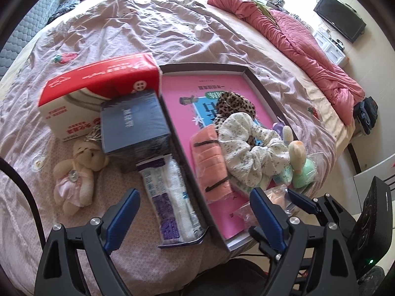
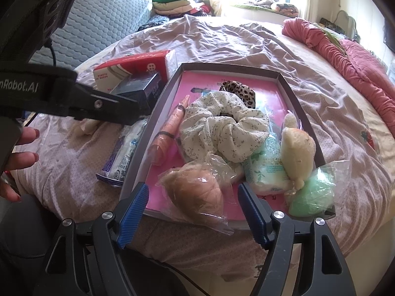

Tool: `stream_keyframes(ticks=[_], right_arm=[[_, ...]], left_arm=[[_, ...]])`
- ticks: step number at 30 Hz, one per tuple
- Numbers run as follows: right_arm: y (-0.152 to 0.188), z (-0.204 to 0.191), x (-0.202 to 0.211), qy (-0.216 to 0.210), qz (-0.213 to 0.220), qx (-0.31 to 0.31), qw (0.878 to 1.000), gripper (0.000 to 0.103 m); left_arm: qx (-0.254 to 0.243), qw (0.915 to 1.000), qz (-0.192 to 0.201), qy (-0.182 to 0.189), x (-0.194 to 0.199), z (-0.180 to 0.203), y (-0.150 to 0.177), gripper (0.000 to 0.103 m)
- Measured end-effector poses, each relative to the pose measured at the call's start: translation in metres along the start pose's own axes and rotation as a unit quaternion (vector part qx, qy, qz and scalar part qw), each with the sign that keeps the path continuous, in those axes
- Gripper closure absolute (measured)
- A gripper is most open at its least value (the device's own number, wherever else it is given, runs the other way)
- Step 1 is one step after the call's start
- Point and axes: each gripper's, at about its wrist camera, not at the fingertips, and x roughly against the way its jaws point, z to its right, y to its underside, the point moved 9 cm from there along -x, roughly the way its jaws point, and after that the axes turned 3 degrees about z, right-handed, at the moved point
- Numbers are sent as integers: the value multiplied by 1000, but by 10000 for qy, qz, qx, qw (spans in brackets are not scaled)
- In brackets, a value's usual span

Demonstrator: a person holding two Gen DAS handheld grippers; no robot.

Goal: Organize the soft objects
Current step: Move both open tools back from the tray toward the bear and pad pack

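Soft items: scrunchie [image 2: 222,128] and bagged sponge [image 2: 195,192] gathered in box lid [image 2: 303,113], sorted. Teddy bear [image 1: 76,172], at eight o'clock of lid, unsorted. Left gripper [image 1: 195,219] and right gripper [image 2: 192,212] both apart, empty.

Left gripper [image 1: 195,212]: jaws wide apart, blue pads facing each other, nothing pressed between them, pointing steeply down. Seen from the right wrist view it comes in from the left edge as a black arm, tip at mid-frame. The person's hand [image 2: 17,157] grips its body at the far left, fingers [image 2: 29,134] curled, red-painted nails showing.

Right gripper [image 2: 193,194]: jaws parted about halfway, pads clear on both sides, no squeeze on anything, also angled steeply down. In the left wrist view its blue fingertips show at lower right, just beside the left gripper's right finger; its black housing sits at the right edge.
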Motion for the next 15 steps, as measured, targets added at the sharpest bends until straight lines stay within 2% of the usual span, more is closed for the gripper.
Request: stream_keyframes(ticks=[9,15], right_arm=[[-19,-3,19,109,307,-47,9995,27],[-35,-4,37,151,592,-199,9979,27]], left_arm=[[81,9997,170,-144,21,-13,1,13],[-67,9992,283,-259,37,-12,2,13]])
